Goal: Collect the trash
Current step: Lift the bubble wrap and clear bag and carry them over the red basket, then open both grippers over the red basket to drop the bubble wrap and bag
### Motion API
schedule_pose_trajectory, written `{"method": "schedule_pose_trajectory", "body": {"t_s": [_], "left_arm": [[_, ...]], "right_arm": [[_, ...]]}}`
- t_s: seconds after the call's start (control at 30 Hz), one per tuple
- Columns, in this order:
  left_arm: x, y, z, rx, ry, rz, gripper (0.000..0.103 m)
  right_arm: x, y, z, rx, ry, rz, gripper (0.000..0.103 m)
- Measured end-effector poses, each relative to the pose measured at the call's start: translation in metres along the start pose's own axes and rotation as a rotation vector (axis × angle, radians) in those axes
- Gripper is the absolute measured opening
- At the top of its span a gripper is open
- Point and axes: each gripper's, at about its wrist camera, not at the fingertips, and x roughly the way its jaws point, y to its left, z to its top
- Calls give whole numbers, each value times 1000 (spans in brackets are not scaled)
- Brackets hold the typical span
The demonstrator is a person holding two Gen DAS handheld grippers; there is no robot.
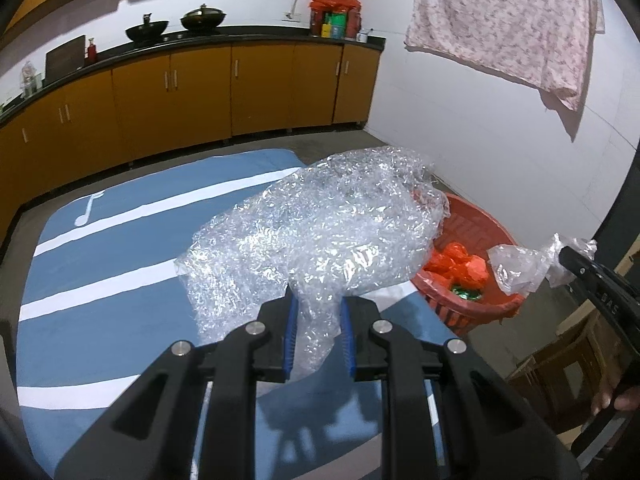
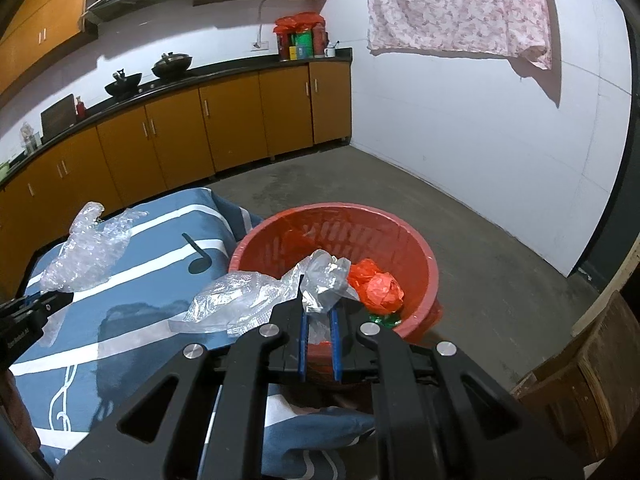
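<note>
My left gripper (image 1: 318,304) is shut on a big crumpled sheet of clear bubble wrap (image 1: 320,224) and holds it above the blue striped cloth (image 1: 100,280); the wrap also shows in the right wrist view (image 2: 86,250). My right gripper (image 2: 319,300) is shut on a clear plastic bag (image 2: 256,300) and holds it over the near rim of the red basket (image 2: 336,216). The bag also shows in the left wrist view (image 1: 520,266). The basket (image 1: 476,308) holds crumpled orange plastic (image 2: 380,286) and a green wrapper (image 2: 384,318).
The blue cloth (image 2: 132,312) with white stripes and music notes covers the surface on the left. Orange kitchen cabinets (image 2: 180,136) with woks on the counter run along the back. A floral cloth (image 2: 456,4) hangs on the white wall. Wooden furniture (image 2: 580,380) stands at right.
</note>
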Motion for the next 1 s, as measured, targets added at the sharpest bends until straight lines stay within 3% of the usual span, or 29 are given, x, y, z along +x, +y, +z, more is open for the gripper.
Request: {"method": "schedule_pose_trajectory", "body": {"t_s": [0.63,1.0], "left_arm": [[24,-30,6,79,27,-41,19],[61,-68,28,119,52,-122,19]], "right_arm": [[8,-6,6,32,0,-38,9],[30,-36,25,168,-27,-100,9]]}}
